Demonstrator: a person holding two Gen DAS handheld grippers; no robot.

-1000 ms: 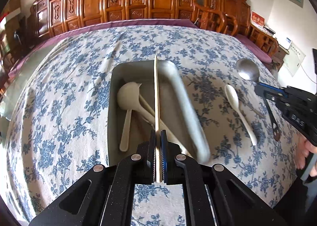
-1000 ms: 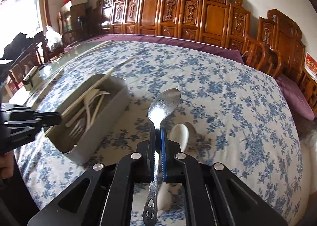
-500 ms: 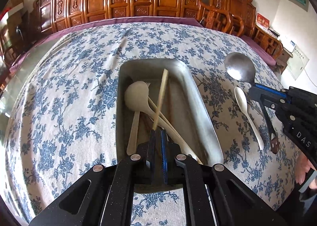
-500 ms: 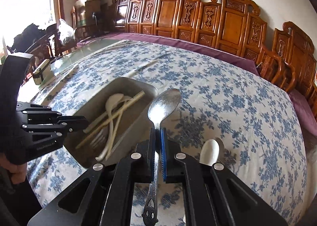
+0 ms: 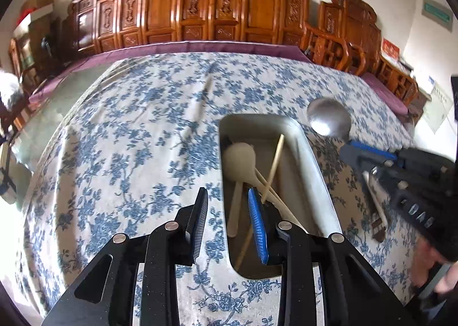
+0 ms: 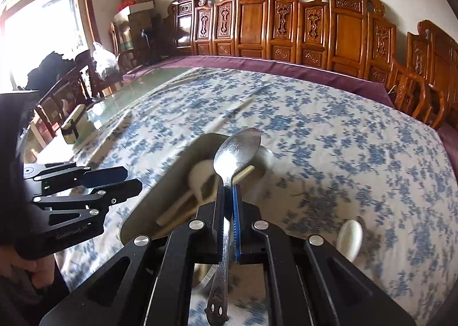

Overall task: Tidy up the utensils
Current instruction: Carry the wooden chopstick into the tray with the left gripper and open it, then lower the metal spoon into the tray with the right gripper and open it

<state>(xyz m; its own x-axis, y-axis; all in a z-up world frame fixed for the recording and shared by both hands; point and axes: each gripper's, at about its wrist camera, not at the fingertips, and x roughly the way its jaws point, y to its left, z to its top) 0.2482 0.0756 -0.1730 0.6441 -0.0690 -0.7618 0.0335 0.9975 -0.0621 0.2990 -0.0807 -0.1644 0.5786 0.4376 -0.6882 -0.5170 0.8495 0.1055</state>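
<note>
The left claw is opening and has let go of the chopstick, which now lies in the tray at centre right of the frame. The right claw stays clamped on the metal spoon, now over the tray, so I judge the spoon goes in next

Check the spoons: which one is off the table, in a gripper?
The metal spoon, clamped by its handle in the right gripper above the tray. One white spoon lies in the tray, another on the tablecloth.

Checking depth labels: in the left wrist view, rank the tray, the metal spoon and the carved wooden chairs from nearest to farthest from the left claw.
1. Tray, just right of the left claw.
2. Metal spoon, past the tray, right.
3. Carved wooden chairs, along the far wall.
</note>
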